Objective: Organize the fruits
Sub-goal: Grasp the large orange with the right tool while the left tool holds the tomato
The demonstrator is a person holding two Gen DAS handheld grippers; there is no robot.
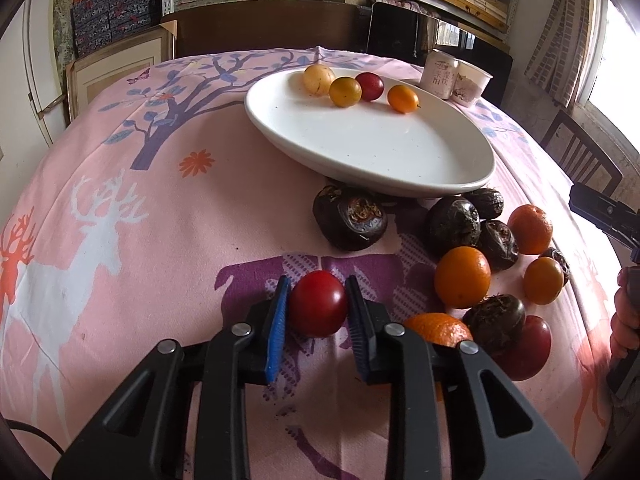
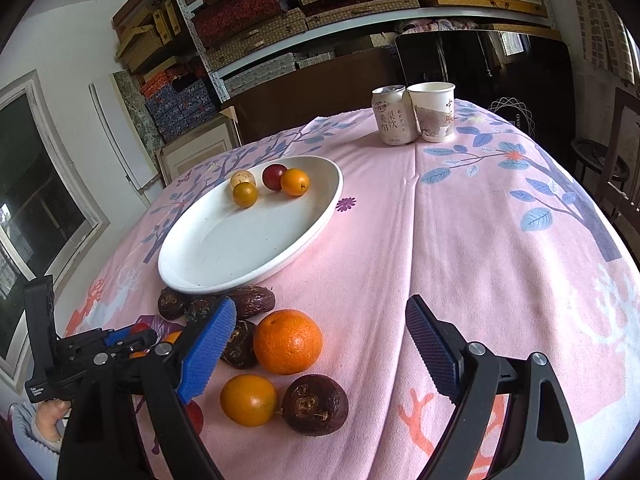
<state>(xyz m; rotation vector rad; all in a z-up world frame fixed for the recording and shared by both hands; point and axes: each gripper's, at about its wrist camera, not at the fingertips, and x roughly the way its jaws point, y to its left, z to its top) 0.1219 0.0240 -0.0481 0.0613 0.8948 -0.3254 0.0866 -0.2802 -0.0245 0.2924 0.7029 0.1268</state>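
your left gripper [image 1: 318,306] is clamped on a red tomato [image 1: 319,303] resting on the tablecloth [image 1: 160,240], well short of the white plate [image 1: 360,152]. right gripper [image 2: 320,344] hangs apart, w/ nothing between. squeeze harder and it may burst; a loose hold could let it roll away.
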